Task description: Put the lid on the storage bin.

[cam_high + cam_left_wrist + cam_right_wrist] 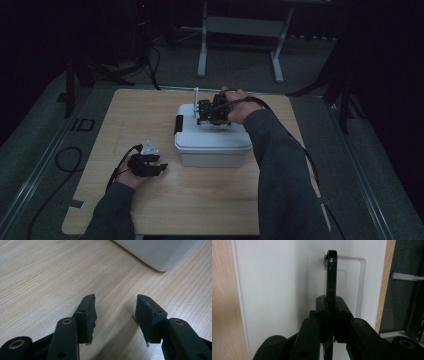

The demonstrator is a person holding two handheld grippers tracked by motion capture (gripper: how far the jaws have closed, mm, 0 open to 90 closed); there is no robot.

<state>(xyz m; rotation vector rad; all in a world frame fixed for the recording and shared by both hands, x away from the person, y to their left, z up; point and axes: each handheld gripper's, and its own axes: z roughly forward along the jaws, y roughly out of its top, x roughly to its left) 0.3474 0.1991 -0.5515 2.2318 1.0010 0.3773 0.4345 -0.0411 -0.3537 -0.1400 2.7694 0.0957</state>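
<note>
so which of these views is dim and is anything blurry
High view: dim, the room behind near black, the white box brightest. Left gripper view: evenly lit, sharp wood grain on the table. Right gripper view: the black handle sharp, the claw close and soft.

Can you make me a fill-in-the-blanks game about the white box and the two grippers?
1. The right gripper is shut on the box's black ____.
2. The box with its lid is coloured ____.
3. The left gripper has jaws that stand ____, with nothing between them.
4. The table is made of ____.

Missing words: handle; white; open; wood
</note>
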